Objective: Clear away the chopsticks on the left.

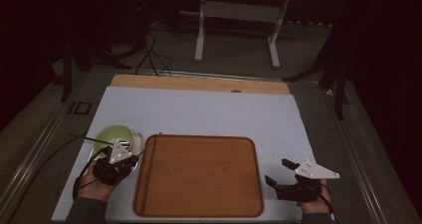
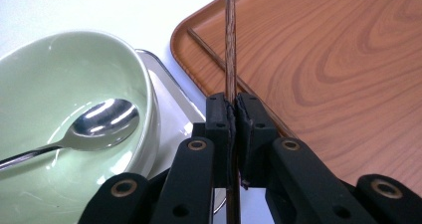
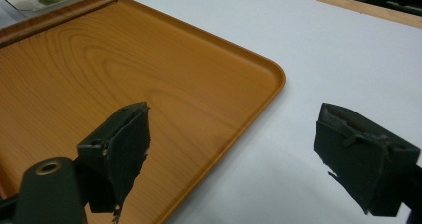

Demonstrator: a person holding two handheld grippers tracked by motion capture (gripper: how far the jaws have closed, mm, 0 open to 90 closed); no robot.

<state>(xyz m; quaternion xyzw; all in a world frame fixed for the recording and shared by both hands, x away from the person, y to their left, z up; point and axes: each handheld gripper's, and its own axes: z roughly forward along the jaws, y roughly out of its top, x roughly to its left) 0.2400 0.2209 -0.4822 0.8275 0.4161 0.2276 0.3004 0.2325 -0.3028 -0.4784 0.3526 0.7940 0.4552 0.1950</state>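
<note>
Two chopsticks are in play: your left claw (image 2: 234,115) is clenched on one chopstick (image 2: 230,45), its length running out over the near-left rim of the wooden tray (image 1: 199,179), while the other chopstick (image 2: 219,63) lies inside the tray along its left edge. Just left of the tray sits a green bowl (image 1: 113,135) with a spoon (image 2: 99,122) in it. Your right claw (image 1: 282,173) hangs released over the white surface (image 1: 209,112), right of the tray.

The high view is dim, dark toward its edges. Both tool views are brighter; a highlight glares on the spoon (image 2: 102,122), and near jaws blur.
</note>
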